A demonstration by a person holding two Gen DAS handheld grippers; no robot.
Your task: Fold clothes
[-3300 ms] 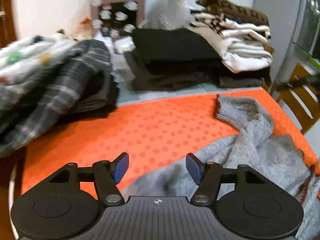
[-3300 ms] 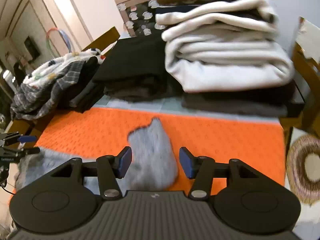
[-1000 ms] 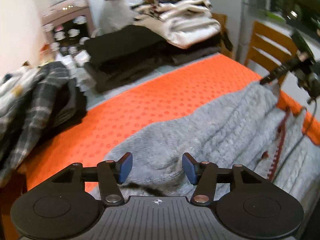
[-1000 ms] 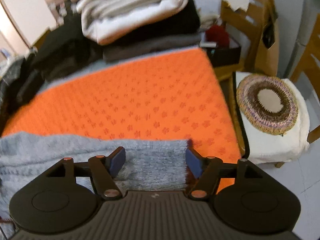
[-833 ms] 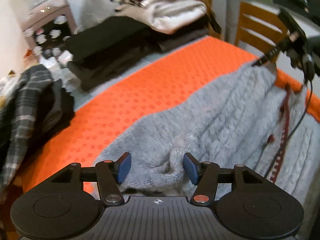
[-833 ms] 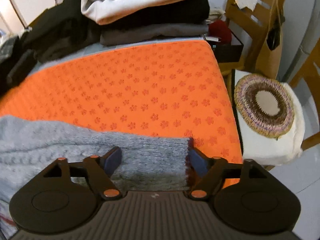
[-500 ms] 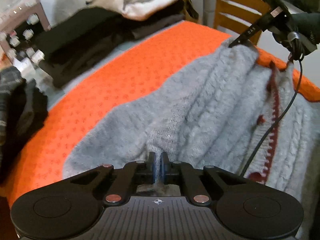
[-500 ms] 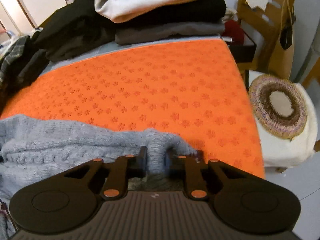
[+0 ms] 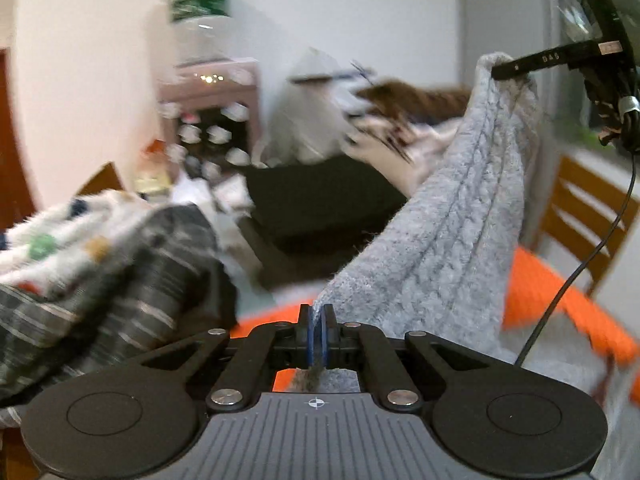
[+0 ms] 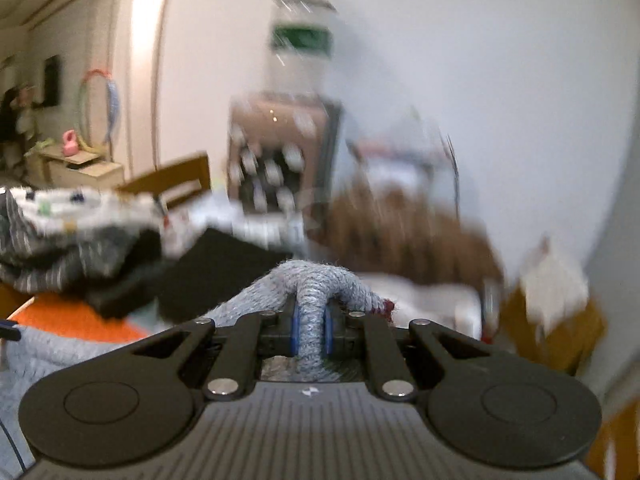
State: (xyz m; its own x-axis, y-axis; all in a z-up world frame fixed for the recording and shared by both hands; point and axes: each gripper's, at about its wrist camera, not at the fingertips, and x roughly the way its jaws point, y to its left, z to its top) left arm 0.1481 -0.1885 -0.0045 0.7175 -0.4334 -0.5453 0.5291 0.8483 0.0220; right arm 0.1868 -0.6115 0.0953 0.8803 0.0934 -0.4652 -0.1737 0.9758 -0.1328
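Since half a second ago, both grippers have lifted the grey sweater (image 9: 448,240) off the orange cloth (image 9: 540,284), so the views now look across the room rather than down at the table.

In the left wrist view, the left gripper (image 9: 317,336) sits at lower centre with its blue pads pressed together on a thin edge of the sweater. From there the knit rises toward the upper right of the frame, stretched in a slanted band, up to the right gripper (image 9: 508,69), which pinches its top corner. A black cable (image 9: 576,272) hangs down from that gripper along the right side. The orange cloth shows in patches below and to the right of the sweater.

In the right wrist view, the right gripper (image 10: 313,332) at lower centre is clamped on a thick bunched fold of the sweater (image 10: 312,280), which humps up just above the pads and trails off to the lower left.

At the left of the left wrist view lies a heap of checked and spotted clothes (image 9: 100,248). A stack of dark folded clothes (image 9: 320,204) sits mid-frame behind the sweater. A wooden chair (image 9: 580,208) stands at the right edge. The background is blurred.
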